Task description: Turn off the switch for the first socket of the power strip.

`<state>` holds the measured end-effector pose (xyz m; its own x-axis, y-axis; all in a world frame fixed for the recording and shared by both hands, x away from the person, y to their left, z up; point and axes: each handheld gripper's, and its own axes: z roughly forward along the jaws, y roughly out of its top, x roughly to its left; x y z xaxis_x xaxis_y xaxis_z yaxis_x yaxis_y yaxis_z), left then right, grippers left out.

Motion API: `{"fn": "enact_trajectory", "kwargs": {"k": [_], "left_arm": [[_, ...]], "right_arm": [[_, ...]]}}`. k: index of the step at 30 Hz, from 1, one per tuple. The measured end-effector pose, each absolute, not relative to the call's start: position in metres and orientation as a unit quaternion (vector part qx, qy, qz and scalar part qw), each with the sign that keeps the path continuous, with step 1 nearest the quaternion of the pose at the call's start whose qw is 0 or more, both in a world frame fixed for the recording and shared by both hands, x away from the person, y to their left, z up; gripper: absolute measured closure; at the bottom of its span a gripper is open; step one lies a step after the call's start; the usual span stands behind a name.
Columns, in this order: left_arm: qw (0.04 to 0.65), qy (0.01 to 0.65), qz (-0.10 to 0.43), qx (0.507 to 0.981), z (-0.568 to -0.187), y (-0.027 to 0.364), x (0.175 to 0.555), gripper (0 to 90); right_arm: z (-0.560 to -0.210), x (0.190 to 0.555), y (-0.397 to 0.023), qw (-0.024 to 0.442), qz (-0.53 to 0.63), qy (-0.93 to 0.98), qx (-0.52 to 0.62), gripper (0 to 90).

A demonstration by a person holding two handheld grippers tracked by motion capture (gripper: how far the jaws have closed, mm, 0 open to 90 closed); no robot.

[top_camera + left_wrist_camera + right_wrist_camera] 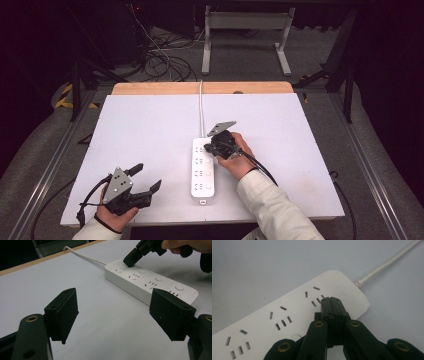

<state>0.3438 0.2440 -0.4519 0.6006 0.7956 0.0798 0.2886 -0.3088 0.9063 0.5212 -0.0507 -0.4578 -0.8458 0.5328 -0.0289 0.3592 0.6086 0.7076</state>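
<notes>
Pressing down at the middle of the high view, the right gripper (214, 146) has its two jaws clenched together with nothing between them, their joined tip resting on the far end of the one white power strip (202, 175). That strip lies lengthwise on the white table (150, 130) just below centre frame, directly under and to the lower left of this gripper, and a single white cord (201, 110) runs from its far end up toward the top of the frame.

From the right gripper view, the closed tip (331, 301) touches the strip (274, 322) beside the socket nearest the cord (387, 265), at the right of the frame. Three socket groups show in this view.

Across the left gripper view, the strip (150, 282) lies in the upper right, well apart from the left gripper (113, 315), whose two jaws stand wide and released with bare table between them. Three round buttons show along the strip here, and the right gripper (131, 260) meets its far end at the top of the frame.

In the high view the left gripper (145, 177) sits at lower left, held in one hand, apart from the strip.
</notes>
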Motion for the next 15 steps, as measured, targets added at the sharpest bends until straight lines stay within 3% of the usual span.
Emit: {"fn": "enact_trajectory", "kwargs": {"k": [15], "left_arm": [[0.467, 0.352, 0.272, 0.764, -0.451, 0.244, 0.345, 23.2]], "right_arm": [[-0.416, 0.506, -0.056, 0.127, 0.419, 0.866, 0.241, 90.0]]}}
